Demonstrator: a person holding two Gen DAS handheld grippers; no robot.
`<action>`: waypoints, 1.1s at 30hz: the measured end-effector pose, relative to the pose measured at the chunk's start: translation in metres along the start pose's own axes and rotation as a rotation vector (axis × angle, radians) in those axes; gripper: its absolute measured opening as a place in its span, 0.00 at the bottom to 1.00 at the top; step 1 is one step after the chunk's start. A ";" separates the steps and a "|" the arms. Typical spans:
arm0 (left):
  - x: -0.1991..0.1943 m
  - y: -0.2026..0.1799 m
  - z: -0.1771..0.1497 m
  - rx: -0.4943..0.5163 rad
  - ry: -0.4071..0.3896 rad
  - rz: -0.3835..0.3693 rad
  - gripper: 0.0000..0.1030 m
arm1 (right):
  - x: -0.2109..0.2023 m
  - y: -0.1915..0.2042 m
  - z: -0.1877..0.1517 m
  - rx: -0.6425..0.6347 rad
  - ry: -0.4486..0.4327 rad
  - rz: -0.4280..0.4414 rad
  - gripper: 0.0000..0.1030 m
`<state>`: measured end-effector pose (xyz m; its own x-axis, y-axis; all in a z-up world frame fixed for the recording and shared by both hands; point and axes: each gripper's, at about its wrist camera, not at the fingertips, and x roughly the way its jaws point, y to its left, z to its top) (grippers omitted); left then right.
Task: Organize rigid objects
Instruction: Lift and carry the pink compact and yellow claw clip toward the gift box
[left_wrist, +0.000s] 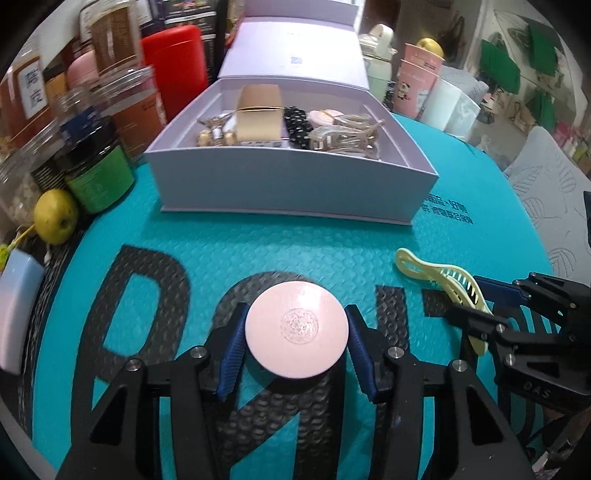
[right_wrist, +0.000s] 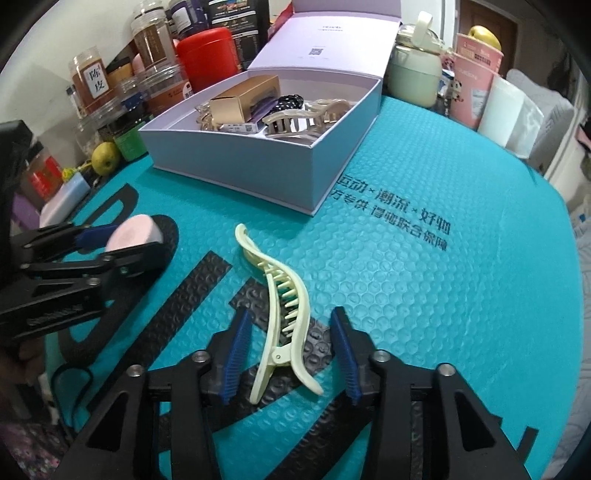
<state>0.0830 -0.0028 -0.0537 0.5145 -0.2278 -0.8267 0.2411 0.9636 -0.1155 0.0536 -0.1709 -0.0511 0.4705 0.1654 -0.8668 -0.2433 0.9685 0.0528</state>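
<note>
— What's nearest you?
— Your left tool (left_wrist: 295, 341) grips the pink compact (left_wrist: 296, 329) on the table (right_wrist: 424, 295); your right tool (right_wrist: 290, 350) stands wide around the yellow hair clip (right_wrist: 284, 314).
— And beyond?
— Bare mat, then the open lavender box (left_wrist: 291, 184) of clips.

Behind the teal mat (right_wrist: 461, 295) stand a red canister (left_wrist: 173, 66), jars (left_wrist: 99, 177), pink cups (right_wrist: 474, 79) and a pale green bottle (right_wrist: 415, 70). A yellow-green fruit (left_wrist: 55, 216) lies near the jars.
</note>
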 end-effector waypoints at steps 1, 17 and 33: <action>-0.001 0.002 -0.001 -0.008 -0.004 0.009 0.49 | 0.000 0.000 0.000 -0.005 0.000 -0.005 0.32; -0.014 0.011 -0.012 -0.065 -0.021 -0.010 0.49 | -0.011 0.012 -0.005 0.018 -0.024 0.070 0.20; -0.047 0.006 -0.007 -0.051 -0.079 0.003 0.49 | -0.042 0.021 -0.002 0.027 -0.059 0.115 0.20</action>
<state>0.0541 0.0146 -0.0197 0.5792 -0.2332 -0.7811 0.1986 0.9697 -0.1423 0.0273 -0.1580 -0.0146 0.4902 0.2861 -0.8233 -0.2765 0.9469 0.1643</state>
